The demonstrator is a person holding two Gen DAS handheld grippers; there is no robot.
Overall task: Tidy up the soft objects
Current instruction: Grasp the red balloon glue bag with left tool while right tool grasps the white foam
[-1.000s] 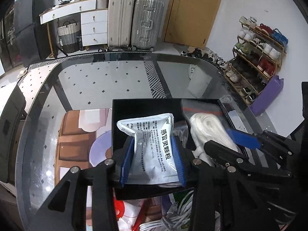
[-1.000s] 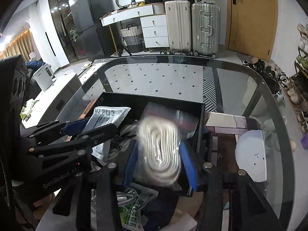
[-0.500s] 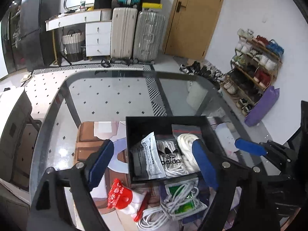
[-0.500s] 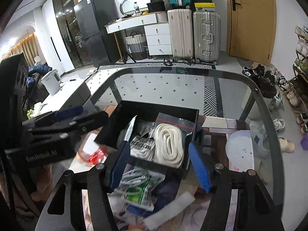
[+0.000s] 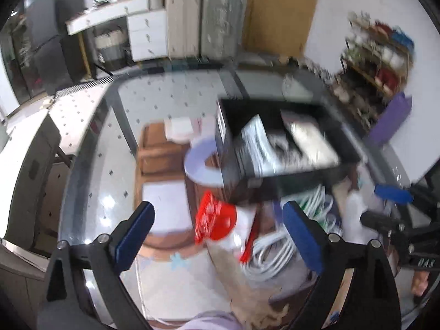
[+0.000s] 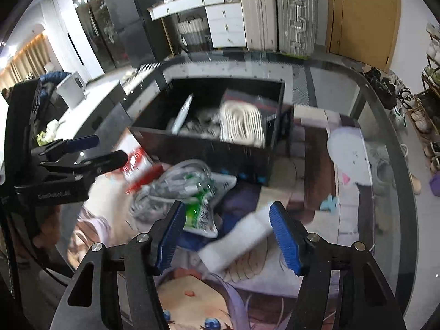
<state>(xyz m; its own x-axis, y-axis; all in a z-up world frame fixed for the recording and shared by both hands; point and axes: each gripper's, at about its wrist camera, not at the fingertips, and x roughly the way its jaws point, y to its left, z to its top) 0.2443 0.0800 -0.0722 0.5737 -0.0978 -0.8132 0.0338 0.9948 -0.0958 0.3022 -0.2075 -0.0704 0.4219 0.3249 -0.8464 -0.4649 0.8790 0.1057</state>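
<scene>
A black box (image 5: 277,177) (image 6: 209,148) on the glass table holds a white medicine packet (image 5: 254,143) (image 6: 182,114), a black-and-white packet (image 5: 280,148) and a white rope coil (image 6: 240,122) (image 5: 313,145). In front of it lie a red-and-white packet (image 5: 217,220) (image 6: 136,159), a bag of white cables (image 5: 271,250) (image 6: 170,184), a green-and-white packet (image 6: 199,211) and a white strip (image 6: 236,244). My left gripper (image 5: 217,233) is open and empty above the red packet. My right gripper (image 6: 228,236) is open and empty above the green packet and white strip.
A printed anime mat (image 6: 247,297) (image 5: 165,211) covers the near part of the table. The glass table edge (image 6: 407,192) curves on the right. Suitcases (image 6: 277,13) and a shoe rack (image 5: 379,44) stand beyond the table.
Both grippers let go of the medicine packet and the rope coil in the box, opened, and pulled back toward the loose items in front of the box. The left view is now blurred.
</scene>
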